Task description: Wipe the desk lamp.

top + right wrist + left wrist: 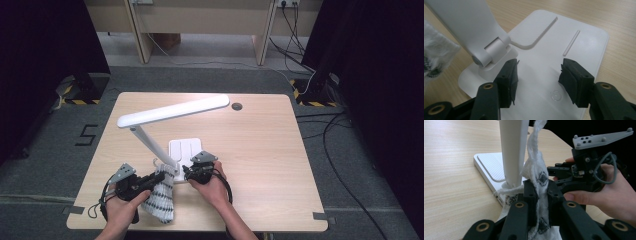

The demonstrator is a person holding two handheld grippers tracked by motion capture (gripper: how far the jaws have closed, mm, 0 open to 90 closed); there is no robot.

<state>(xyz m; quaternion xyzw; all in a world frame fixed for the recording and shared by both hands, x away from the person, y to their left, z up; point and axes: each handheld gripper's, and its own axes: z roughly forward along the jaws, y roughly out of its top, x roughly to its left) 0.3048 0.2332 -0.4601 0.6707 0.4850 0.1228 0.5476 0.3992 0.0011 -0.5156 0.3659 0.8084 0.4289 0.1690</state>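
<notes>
A pale wood table [260, 150] stands on grey carpet, black curtains at nine and three. My left gripper [539, 195] at seven o'clock clamps the spotted white cloth [161, 197] beside the lamp [172, 112] stem — my right gripper [537, 80], at six, hovers jaws apart over the lamp base [564, 27].
</notes>
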